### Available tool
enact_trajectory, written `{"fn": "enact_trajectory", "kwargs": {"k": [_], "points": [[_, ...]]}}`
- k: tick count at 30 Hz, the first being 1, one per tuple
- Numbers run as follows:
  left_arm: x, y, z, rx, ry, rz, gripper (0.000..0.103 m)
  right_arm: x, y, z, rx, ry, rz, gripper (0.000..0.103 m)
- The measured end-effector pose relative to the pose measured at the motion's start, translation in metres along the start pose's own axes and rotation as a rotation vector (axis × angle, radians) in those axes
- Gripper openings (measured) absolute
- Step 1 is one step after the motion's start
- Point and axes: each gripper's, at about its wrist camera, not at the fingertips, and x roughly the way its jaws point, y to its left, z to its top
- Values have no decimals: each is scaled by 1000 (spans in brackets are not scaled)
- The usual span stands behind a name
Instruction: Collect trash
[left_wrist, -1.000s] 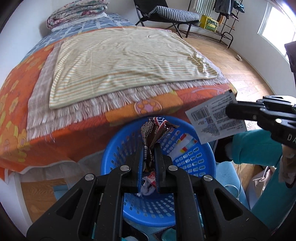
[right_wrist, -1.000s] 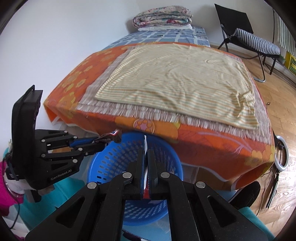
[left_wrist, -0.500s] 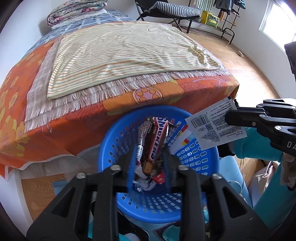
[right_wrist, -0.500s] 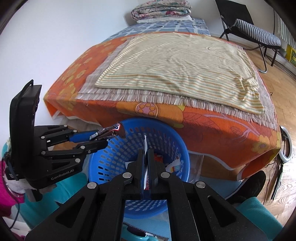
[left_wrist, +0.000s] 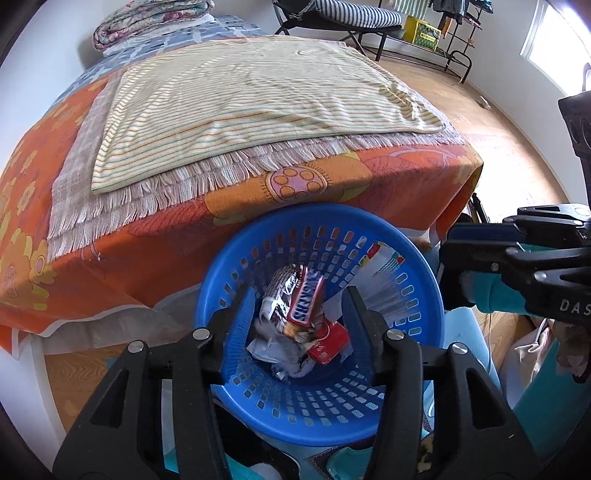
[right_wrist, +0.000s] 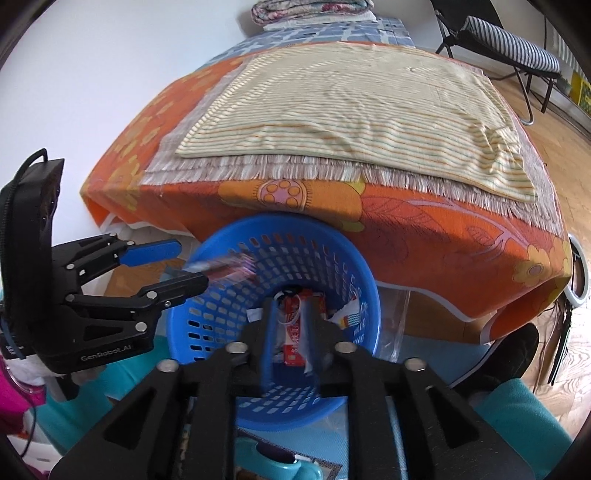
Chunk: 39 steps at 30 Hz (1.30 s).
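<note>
A blue slotted basket (left_wrist: 424, 295) stands on the floor against the bed and shows in both views (right_wrist: 362, 291). My left gripper (left_wrist: 299, 295) is open over it. A Snickers wrapper (left_wrist: 306, 299) falls between its fingers onto crumpled paper and a red packet (left_wrist: 328, 341) inside. From the right wrist view the left gripper (right_wrist: 184, 266) is open with the blurred wrapper (right_wrist: 225, 264) dropping from it. My right gripper (right_wrist: 291, 310) is open above the basket. A white paper slip (left_wrist: 384, 280), blurred, falls into the basket's right side.
The bed (left_wrist: 155, 236) with an orange flowered cover and a striped cloth (left_wrist: 251, 96) rises just behind the basket. Folded blankets (left_wrist: 151, 18) lie at its far end. A striped chair (left_wrist: 354, 14) and wooden floor (left_wrist: 517, 147) are to the right. Teal fabric (left_wrist: 491, 291) lies beside the basket.
My left gripper opened and let go of the snack wrapper, which drops into the basket. My right gripper opened and released the white paper slip. Both grippers moved lower over the basket.
</note>
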Motion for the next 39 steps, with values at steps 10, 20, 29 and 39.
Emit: {"fn": "enact_trajectory", "kwargs": {"k": [10, 20, 29, 39], "points": [[4, 5, 0, -19, 14, 23, 63, 1, -7, -1, 18, 4, -27, 54], [-21, 15, 17, -81, -51, 25, 72, -16, -9, 8, 26, -56, -101, 63], [-47, 27, 38, -143, -134, 23, 78, -38, -12, 26, 20, -138, -197, 70], [-60, 29, 55, -157, -180, 45, 78, -45, -16, 40, 11, -160, -243, 70]]}}
